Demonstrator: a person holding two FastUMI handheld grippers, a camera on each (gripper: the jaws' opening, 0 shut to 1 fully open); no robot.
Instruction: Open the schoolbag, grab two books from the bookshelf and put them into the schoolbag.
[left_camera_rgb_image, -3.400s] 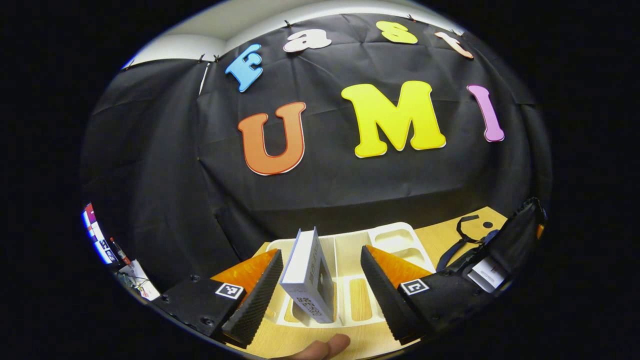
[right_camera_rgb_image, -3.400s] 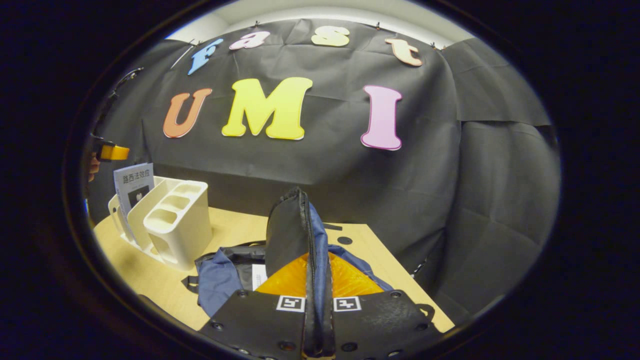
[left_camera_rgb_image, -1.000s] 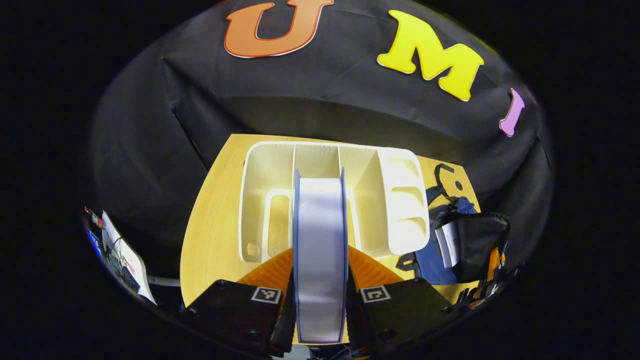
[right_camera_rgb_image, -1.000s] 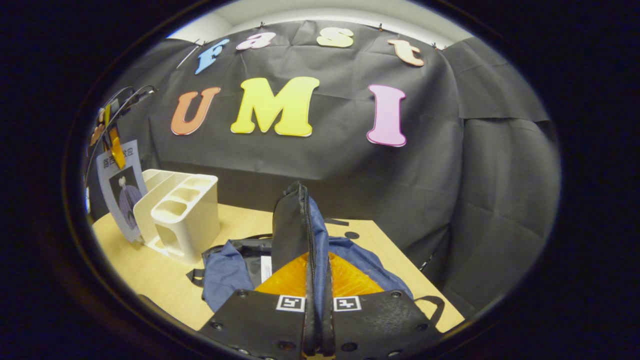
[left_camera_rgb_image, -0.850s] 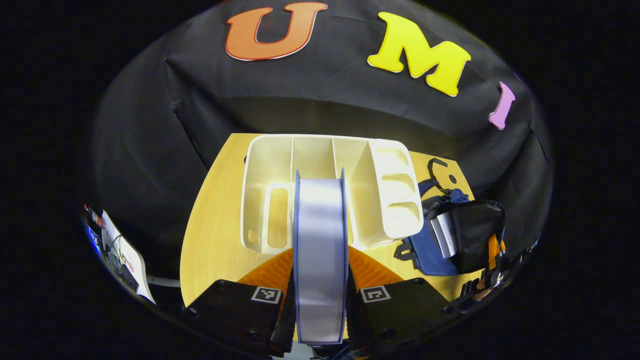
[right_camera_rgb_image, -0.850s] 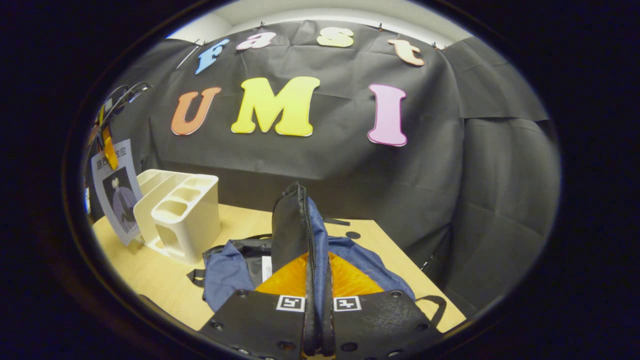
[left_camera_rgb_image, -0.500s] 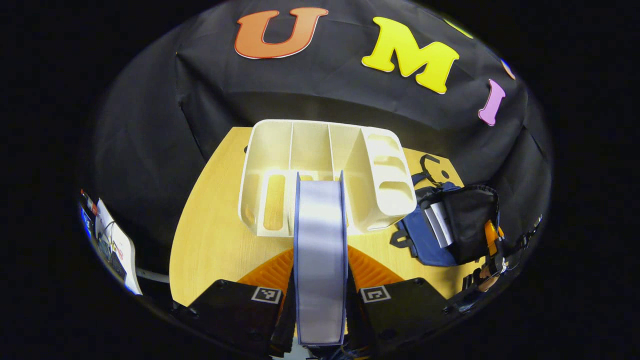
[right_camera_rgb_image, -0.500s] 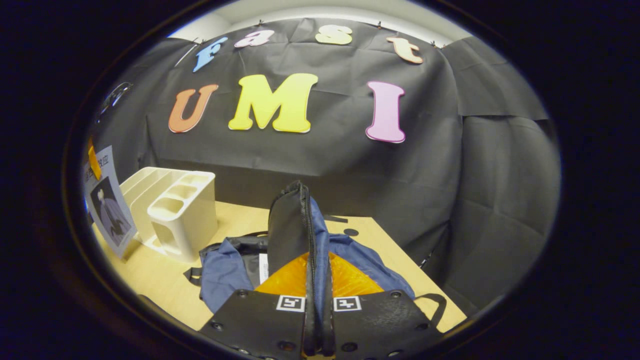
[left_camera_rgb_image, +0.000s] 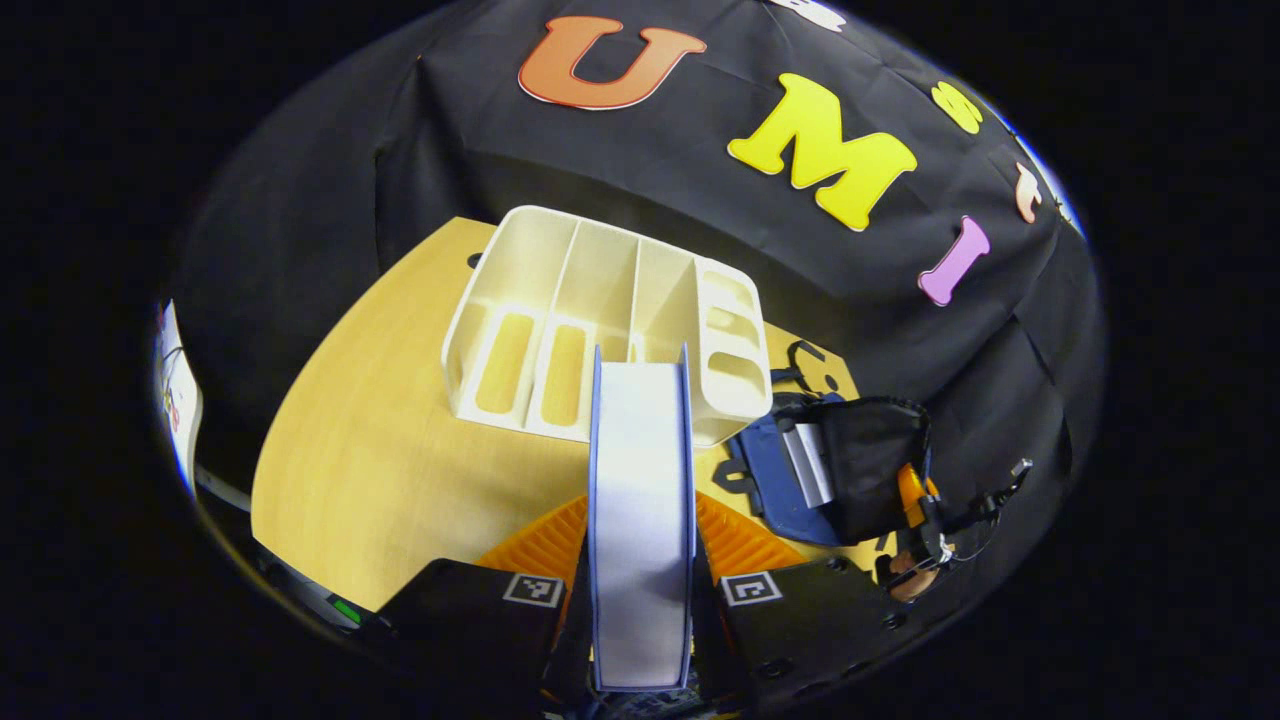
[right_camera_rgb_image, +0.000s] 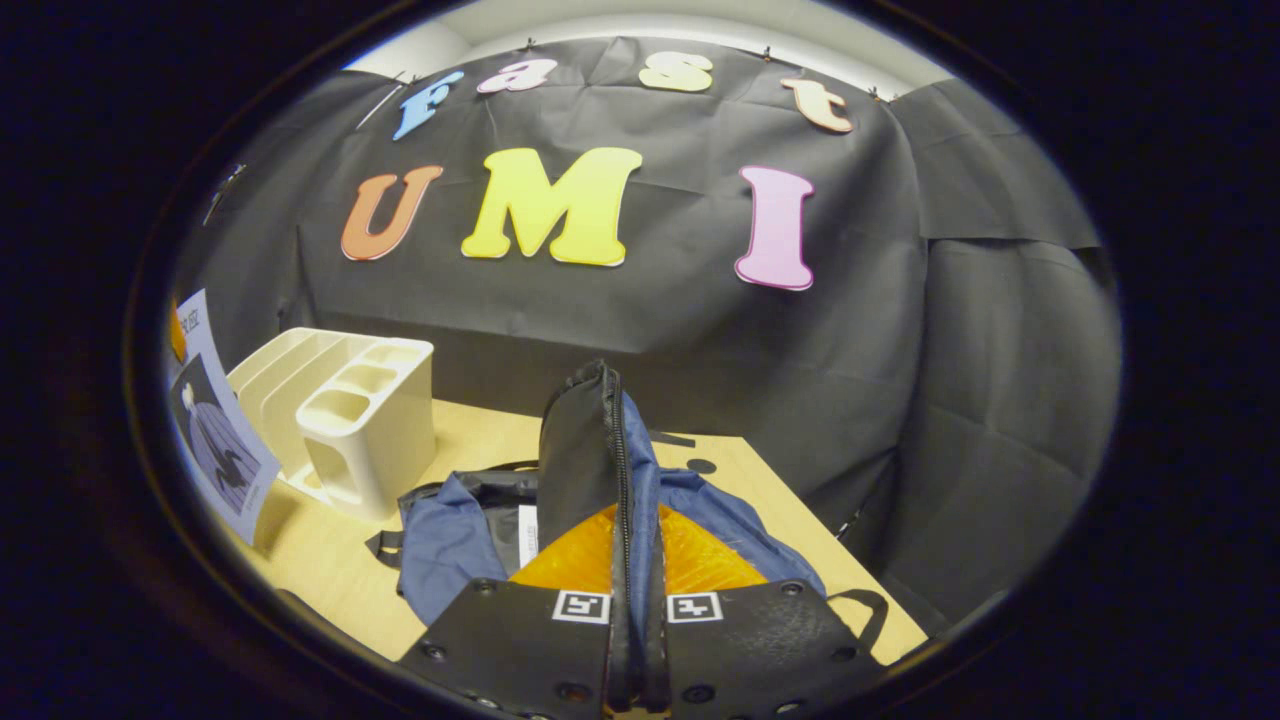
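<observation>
While the left gripper (left_camera_rgb_image: 640, 610) has its jaws clamped on a white book (left_camera_rgb_image: 640, 500), one finger pressing each cover, the book stands edge-on between them with its pale page block facing the camera and thin blue cover edges down both sides. Beyond the jaws in the left gripper view, the cream plastic bookshelf (left_camera_rgb_image: 560, 300) sits on the wooden table (left_camera_rgb_image: 370, 470), its slotted compartments open to the top, and the book's far end overlaps the shelf's near rim in the picture. To the right of those jaws lies the blue and black schoolbag (left_camera_rgb_image: 800, 470), its mouth agape with another white book (left_camera_rgb_image: 806, 463) lying inside, and the right gripper (left_camera_rgb_image: 915, 505) shows at the bag's far side. In the right gripper view, the right gripper (right_camera_rgb_image: 634, 620) has its jaws pressed together on the schoolbag's zippered flap (right_camera_rgb_image: 585, 450), which rises upright from between the fingers. Left of those jaws, the schoolbag (right_camera_rgb_image: 440, 545) spreads over the table (right_camera_rgb_image: 320, 560), the bookshelf (right_camera_rgb_image: 365, 430) stands beyond it, and the held book (right_camera_rgb_image: 215, 430) tilts at the far left with its cover facing this way.
</observation>
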